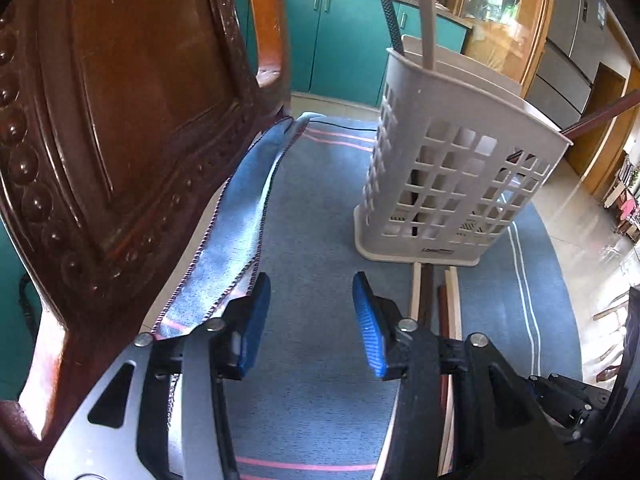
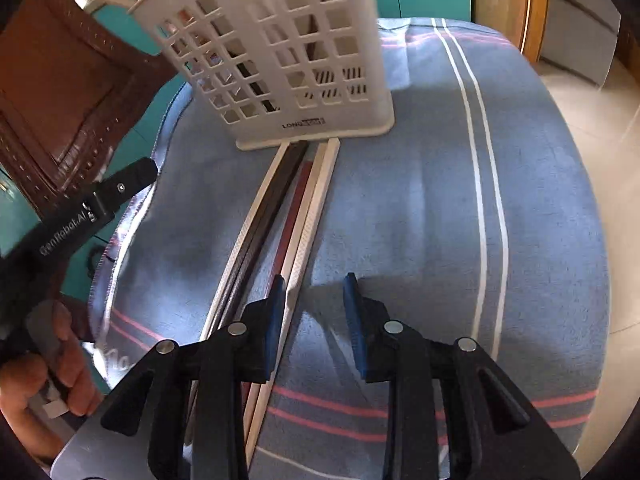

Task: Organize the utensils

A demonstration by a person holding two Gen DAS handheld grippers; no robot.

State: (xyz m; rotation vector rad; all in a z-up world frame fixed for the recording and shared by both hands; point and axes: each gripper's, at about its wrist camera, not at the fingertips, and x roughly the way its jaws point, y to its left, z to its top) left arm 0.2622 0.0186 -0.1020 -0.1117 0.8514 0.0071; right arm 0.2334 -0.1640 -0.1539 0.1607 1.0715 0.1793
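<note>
A white slotted utensil holder [image 1: 448,184] stands on a blue striped cloth [image 1: 316,224]; it also shows in the right wrist view [image 2: 288,52]. A grey handle [image 1: 426,12], a black handle [image 1: 386,8] and a dark red stick [image 1: 600,116] stand in it. Several chopsticks [image 2: 296,208], pale, black and dark red, lie on the cloth in front of the holder; they show in the left wrist view [image 1: 436,296] too. My left gripper [image 1: 310,324] is open and empty above the cloth, left of the chopsticks. My right gripper [image 2: 314,320] is open, its left finger just over the chopsticks.
A carved wooden chair back [image 1: 120,128] stands close on the left. The round table's edge [image 2: 576,208] drops off to a tiled floor on the right. Teal kitchen cabinets [image 1: 336,40] are behind. The left gripper's body [image 2: 80,212] shows at the left of the right wrist view.
</note>
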